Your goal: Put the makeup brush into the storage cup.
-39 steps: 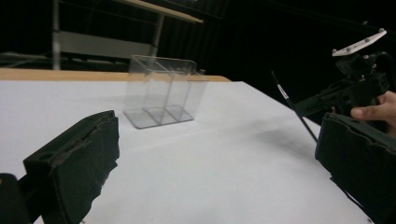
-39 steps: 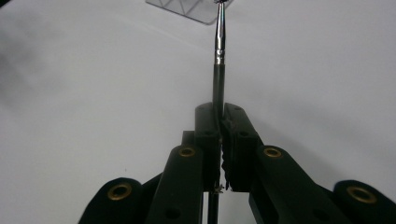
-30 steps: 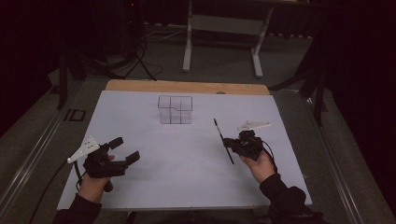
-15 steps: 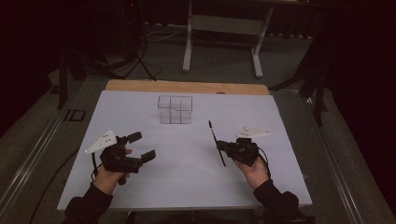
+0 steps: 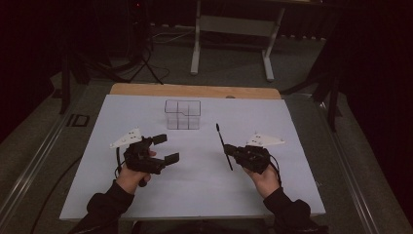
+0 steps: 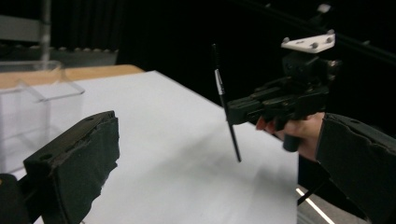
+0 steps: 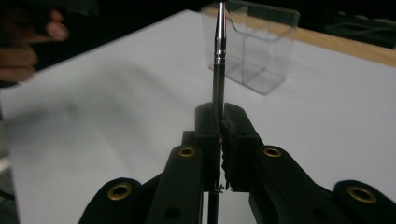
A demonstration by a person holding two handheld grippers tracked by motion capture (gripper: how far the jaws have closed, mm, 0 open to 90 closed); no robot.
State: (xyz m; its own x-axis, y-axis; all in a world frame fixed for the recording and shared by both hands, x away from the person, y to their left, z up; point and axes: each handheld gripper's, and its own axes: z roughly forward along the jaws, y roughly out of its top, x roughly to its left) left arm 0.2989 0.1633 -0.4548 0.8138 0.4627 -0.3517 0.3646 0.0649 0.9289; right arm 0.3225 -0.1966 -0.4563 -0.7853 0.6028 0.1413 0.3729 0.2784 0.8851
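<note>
A thin black brush with a metal ferrule (image 5: pixel 221 139) stands tilted above the white sheet (image 5: pixel 195 190), tip toward the far side. My right gripper (image 5: pixel 229 151) is shut on its lower shaft; in the right gripper view the jaws (image 7: pixel 219 116) pinch the brush (image 7: pixel 219 46), which points at the clear box (image 7: pixel 261 46). My left gripper (image 5: pixel 167 147) hovers open and empty at the left, jaws wide. Past its pads (image 6: pixel 79 158), the left gripper view shows the right gripper (image 6: pixel 238 108) holding the brush (image 6: pixel 219 84). A clear compartment box (image 5: pixel 182 114) sits at the sheet's far middle.
The sheet covers a wooden table whose bare edge (image 5: pixel 195 91) shows at the far side. A metal stand's legs (image 5: pixel 231 48) and cables lie on the dark floor beyond. Open sheet lies between the two grippers and the box (image 6: pixel 32 102).
My left gripper has moved right and away from the person, toward the sheet's middle, rising a little. The right gripper with the brush has barely shifted.
</note>
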